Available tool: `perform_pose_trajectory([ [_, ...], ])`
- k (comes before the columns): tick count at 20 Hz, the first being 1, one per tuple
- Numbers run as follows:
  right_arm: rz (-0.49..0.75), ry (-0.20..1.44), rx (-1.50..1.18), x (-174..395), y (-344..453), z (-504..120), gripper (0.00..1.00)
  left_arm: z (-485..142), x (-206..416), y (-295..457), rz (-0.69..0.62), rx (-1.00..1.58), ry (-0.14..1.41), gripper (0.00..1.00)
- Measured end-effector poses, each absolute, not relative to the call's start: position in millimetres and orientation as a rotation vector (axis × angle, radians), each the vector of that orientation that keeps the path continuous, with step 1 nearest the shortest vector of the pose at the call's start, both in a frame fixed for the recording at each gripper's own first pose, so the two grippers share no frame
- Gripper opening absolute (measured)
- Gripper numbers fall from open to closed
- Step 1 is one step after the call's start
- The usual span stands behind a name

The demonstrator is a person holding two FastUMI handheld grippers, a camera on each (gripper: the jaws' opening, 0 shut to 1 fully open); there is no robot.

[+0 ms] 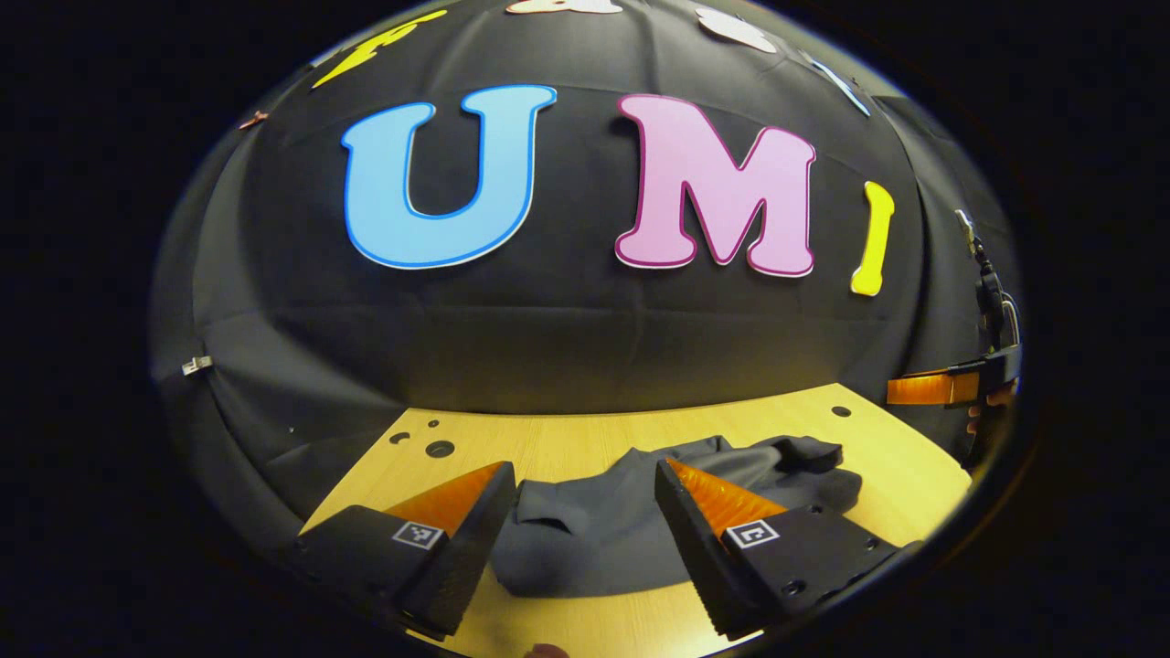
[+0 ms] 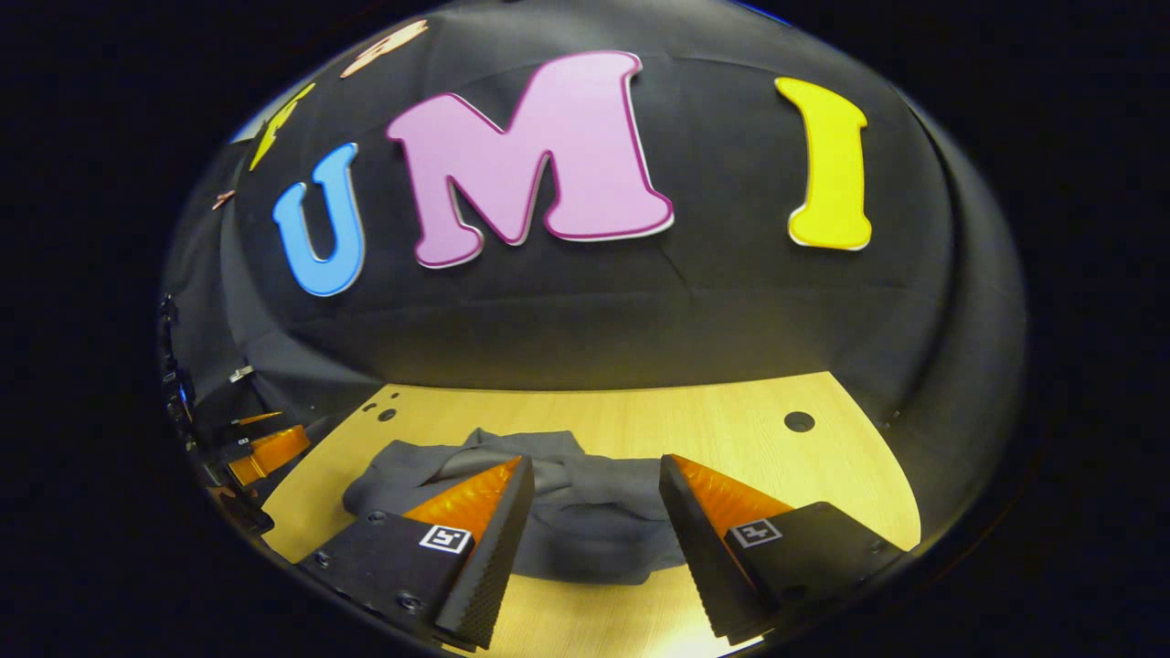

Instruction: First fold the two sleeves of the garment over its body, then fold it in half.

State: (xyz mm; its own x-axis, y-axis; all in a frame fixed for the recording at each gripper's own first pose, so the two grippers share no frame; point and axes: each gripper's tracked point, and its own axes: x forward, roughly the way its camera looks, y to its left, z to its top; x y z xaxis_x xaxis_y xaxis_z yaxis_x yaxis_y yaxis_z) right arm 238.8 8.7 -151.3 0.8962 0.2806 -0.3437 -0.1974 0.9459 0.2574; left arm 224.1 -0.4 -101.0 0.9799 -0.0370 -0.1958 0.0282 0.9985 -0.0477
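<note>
1. Garment [image 1: 603,530]: a dark grey soft knit top lies bunched on the pale wooden table [image 1: 896,475], near its front edge. In the left gripper view it sits ahead of and between that gripper's fingers. In the right gripper view it lies the same way, slightly left of centre.

2. Left gripper [image 1: 580,525]: fingers spread wide, nothing between them, hovering above the cloth. Whether the tips touch fabric I cannot tell.

3. Right gripper [image 2: 594,525]: also released, with its jaws well apart, poised over the grey heap.

4. Shapes: the top is rumpled rather than flat. One sleeve [image 1: 800,452] trails toward the right in the left gripper view and ends in a thick cuff. Ridges and folds cross the body, and the hem edge curves loosely toward the camera. The fabric looks matte, limp and fairly thick. The fingers are wedge-shaped with ribbed inner faces. The table is smooth laminate with round holes [image 2: 799,421].

5. Risks, as I judge them:
   - Pinching several layers at once, because the sleeves are tangled with the body; the fold would then drag the whole heap.
   - The cloth could slide on the slick table and drift off the front edge.
   - Folding before spreading it flat would trap the wrinkles and leave the halves uneven.
</note>
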Motion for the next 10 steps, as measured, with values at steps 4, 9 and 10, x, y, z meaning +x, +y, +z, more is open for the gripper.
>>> perform_pose_trajectory([
  [4, 0.306, 0.363, 0.227, 196.6, 29.1, -129.7, 0.87, -97.6, 176.2, 4.9, -0.037, -0.042, 0.207, 0.96],
  [9, 0.412, 0.359, 0.214, 144.6, 56.4, -123.5, 0.87, -95.9, 125.7, 5.7, -0.051, -0.030, 0.226, 0.96],
  [10, 0.423, 0.371, 0.216, 135.7, 56.7, -125.7, 0.88, -95.8, 116.9, 4.6, -0.050, -0.027, 0.229, 0.96],
])
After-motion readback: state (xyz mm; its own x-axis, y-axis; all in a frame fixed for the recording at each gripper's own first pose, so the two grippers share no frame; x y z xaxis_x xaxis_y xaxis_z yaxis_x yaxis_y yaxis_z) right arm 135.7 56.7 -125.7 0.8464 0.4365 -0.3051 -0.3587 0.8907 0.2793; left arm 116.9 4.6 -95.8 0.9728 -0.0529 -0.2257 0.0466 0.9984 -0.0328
